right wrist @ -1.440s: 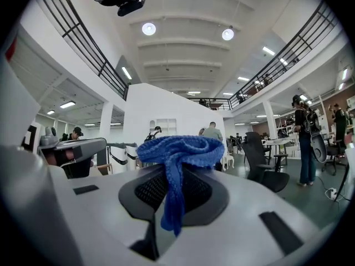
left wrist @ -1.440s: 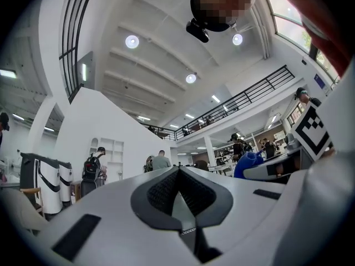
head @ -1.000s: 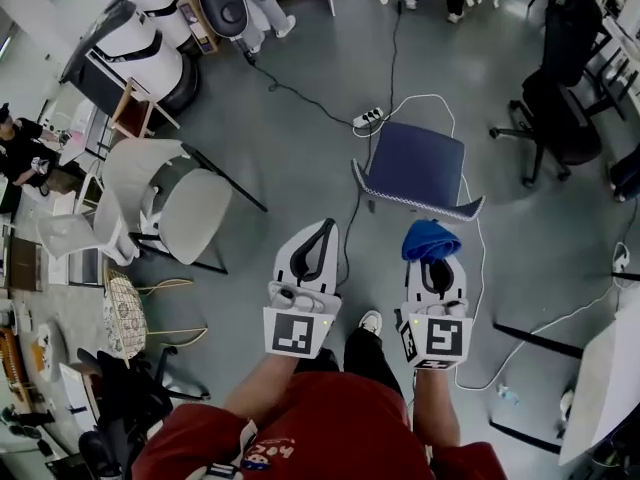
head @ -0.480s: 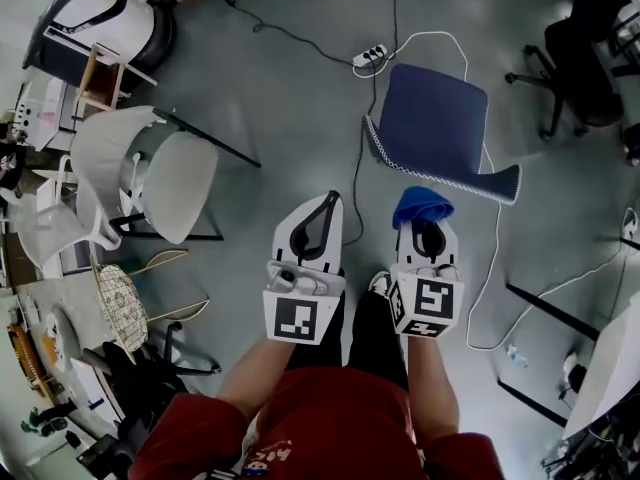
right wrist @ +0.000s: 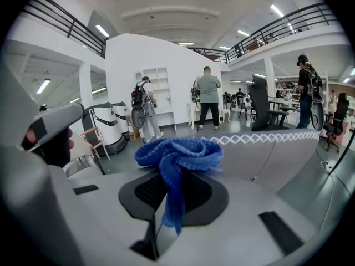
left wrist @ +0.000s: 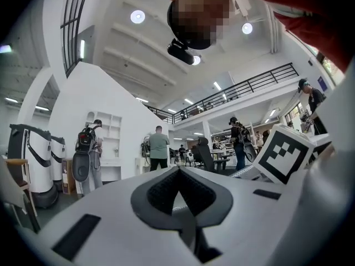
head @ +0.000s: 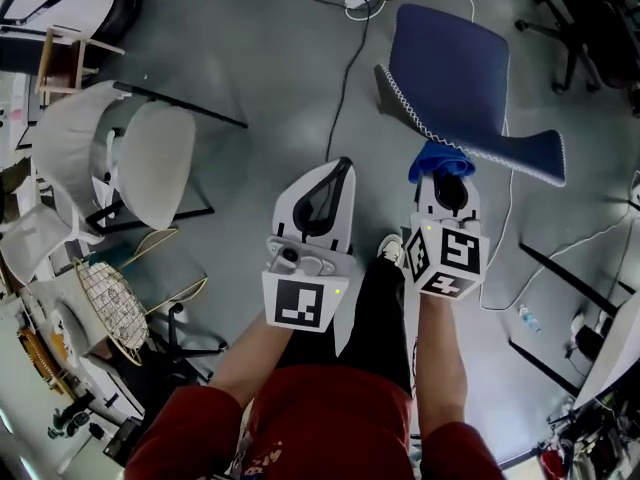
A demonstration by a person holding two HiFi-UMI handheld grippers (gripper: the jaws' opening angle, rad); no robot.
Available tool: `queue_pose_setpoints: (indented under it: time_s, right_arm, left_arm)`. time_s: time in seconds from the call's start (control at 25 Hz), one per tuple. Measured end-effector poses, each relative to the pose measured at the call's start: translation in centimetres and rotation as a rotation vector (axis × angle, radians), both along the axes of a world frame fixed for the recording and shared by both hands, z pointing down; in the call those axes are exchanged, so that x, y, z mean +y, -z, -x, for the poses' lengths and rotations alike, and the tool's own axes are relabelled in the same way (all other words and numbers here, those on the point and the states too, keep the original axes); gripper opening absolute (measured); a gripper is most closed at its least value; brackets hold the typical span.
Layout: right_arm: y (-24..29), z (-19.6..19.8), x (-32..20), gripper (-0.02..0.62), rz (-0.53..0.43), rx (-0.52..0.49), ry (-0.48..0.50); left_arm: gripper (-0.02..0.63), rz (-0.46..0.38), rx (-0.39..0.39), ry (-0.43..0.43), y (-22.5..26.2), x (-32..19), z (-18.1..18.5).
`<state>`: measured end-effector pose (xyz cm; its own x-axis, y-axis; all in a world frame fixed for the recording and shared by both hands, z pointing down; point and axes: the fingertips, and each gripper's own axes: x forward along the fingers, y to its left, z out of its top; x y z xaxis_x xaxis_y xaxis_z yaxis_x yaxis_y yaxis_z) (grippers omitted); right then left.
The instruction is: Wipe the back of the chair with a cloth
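Some cloth (right wrist: 177,151) inside right claw (head: 443,175)

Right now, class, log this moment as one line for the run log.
right gripper: shut on blue cloth | cloth: at chair back edge, contact unclear | left gripper: shut, empty

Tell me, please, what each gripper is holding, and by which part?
The right gripper pinches the blue knitted cloth by one hanging fold; the left gripper is shut and empty.
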<state>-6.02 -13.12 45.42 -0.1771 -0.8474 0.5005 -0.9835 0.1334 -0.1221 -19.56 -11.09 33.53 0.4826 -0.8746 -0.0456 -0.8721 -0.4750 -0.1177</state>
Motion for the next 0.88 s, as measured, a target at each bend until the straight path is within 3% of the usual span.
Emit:
queue_pose_setpoints:
  time_s: [0.88]
  right_arm:
    - [-23.0, 1.4, -7.1, 0.063, 0.096, -0.001, 0.044]
  left_arm:
    - [0.014, 0.06, 0.006, 0.019, -19.6, -0.8, 0.5]
